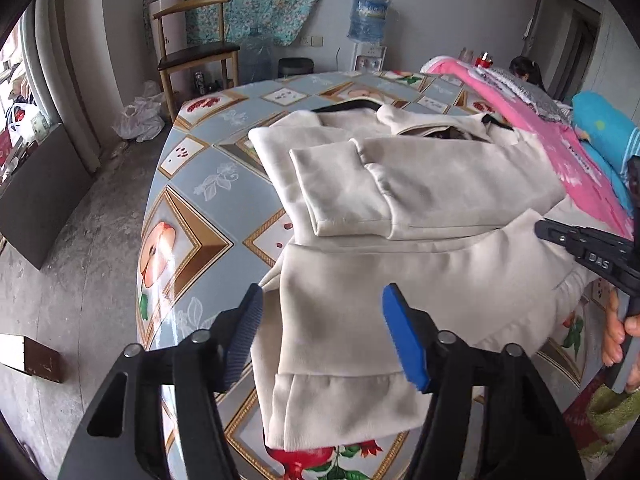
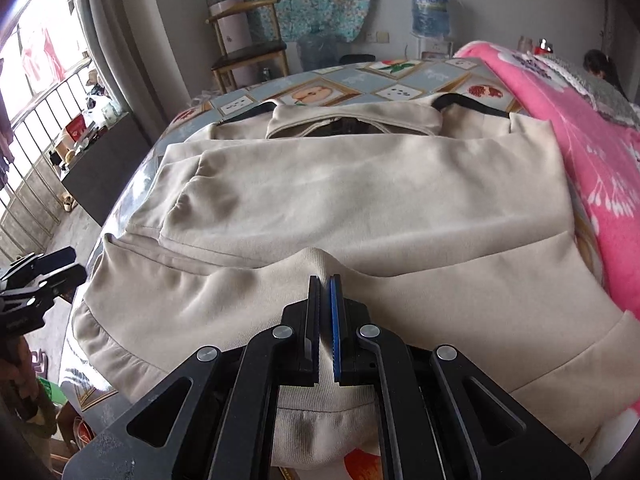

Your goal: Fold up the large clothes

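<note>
Here, one beige sweatshirt (image 2: 360, 200), two grippers, one pink blanket (image 2: 592, 152).

Sweatshirt (image 2: 360, 200) on table (image 1: 192, 184); blanket (image 2: 592, 168) right; chair (image 1: 192, 48) behind.

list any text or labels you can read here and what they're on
"DAS": on the right gripper, on its black body, seen from the left wrist.
Print on the water bottle label: too blurred to read.
Print on the pink blanket: too blurred to read.
Embossed marks on the left gripper body, seen from the right wrist: unreadable.
Nothing readable on the sweatshirt.
</note>
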The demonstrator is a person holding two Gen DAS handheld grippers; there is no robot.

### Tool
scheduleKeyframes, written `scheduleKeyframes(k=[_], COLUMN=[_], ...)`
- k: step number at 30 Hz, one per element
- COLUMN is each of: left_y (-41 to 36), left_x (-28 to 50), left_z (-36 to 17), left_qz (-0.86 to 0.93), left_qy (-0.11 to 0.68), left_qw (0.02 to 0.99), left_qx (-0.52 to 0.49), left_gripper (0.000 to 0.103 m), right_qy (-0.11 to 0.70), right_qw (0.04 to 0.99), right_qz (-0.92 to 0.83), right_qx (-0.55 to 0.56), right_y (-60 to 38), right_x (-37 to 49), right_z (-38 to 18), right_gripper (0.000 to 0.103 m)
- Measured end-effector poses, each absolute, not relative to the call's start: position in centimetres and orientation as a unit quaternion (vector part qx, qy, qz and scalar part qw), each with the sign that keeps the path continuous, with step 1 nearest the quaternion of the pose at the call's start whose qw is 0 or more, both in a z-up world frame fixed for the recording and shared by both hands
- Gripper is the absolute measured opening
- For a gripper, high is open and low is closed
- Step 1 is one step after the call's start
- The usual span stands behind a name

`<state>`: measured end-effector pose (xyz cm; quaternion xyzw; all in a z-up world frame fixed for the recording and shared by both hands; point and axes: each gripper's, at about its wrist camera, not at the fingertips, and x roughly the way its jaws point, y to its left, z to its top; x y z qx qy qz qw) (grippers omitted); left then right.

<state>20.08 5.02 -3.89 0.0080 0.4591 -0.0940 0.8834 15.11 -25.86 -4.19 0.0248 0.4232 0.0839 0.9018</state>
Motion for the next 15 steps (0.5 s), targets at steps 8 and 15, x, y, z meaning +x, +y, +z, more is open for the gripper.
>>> scheduleKeyframes(k=[8, 15], left_y=[4.5, 4.5], left_x=[22.0, 19.0], left_z=[-6.7, -2.2], left_qz=[-0.074, -0.088], left_qy=[0.487, 0.428], left_qw=[0.869, 0.898], left_qx=[0.044, 0.052], left_gripper=[0.022, 0.005], right_qy=[0.42, 0.379], right_qw=[0.903, 0.921], right_qz=[0.088, 0.089], right_qx=[0.031, 0.019], right_y=[-26.2, -26.0], right_x=[14.3, 12.9], right_z=[-4.0, -1.9], right_gripper=[0.005, 0.004])
